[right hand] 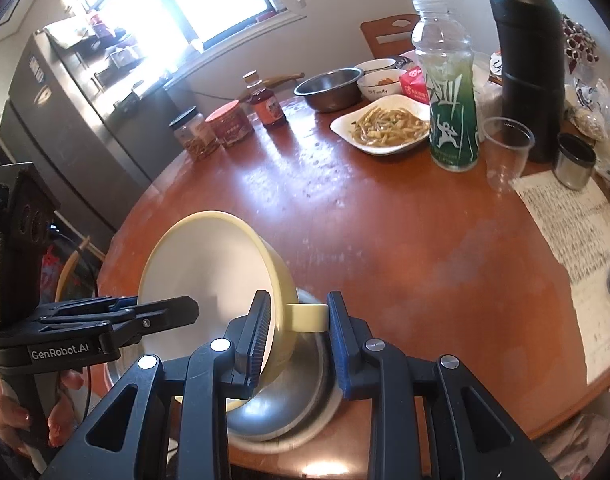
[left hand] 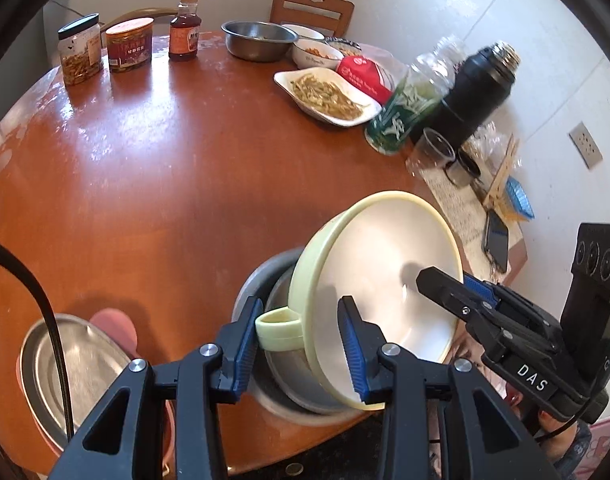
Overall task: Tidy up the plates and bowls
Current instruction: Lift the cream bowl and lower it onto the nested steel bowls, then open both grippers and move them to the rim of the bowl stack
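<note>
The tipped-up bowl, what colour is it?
The bowl is pale yellow outside, white inside; left wrist view shows it best.

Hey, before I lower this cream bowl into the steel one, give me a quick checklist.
1. Right tongs clamp the wall and handle of the pale cream plastic bowl: ok.
2. Left tongs closed on it: cannot tell.
3. Cream bowl level: not ok, steeply tilted.
4. Round steel bowl directly underneath: ok.
5. Cream bowl empty: ok.
</note>
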Demonstrator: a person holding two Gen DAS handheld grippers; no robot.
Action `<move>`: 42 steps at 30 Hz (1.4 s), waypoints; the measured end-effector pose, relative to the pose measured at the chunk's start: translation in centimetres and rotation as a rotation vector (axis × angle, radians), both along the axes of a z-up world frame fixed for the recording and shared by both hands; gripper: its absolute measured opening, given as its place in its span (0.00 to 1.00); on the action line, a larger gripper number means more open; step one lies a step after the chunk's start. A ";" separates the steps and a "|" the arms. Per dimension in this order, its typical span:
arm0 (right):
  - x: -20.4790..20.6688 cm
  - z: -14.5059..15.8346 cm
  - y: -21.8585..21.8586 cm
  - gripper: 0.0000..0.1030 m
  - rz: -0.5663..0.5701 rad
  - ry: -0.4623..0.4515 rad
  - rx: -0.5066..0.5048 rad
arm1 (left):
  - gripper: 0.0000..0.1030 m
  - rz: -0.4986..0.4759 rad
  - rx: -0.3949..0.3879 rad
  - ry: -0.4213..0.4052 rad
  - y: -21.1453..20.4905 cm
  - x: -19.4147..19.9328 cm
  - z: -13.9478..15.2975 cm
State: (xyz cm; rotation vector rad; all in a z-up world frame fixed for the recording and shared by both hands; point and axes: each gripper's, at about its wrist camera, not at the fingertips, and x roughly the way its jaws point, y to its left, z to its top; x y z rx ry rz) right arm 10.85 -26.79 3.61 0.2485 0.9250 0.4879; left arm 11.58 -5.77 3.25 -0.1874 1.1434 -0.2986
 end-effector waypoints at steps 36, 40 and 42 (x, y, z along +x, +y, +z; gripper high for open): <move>-0.2 -2.7 1.1 0.38 0.051 0.053 -0.045 | 0.38 0.014 0.050 0.062 0.3 -0.8 -2.8; -0.1 -2.3 0.9 0.39 0.045 0.044 -0.033 | 0.38 0.014 0.033 0.064 0.5 -0.7 -2.7; -0.1 -2.1 0.7 0.42 0.036 0.040 -0.031 | 0.38 0.013 0.021 0.063 0.6 -0.7 -2.6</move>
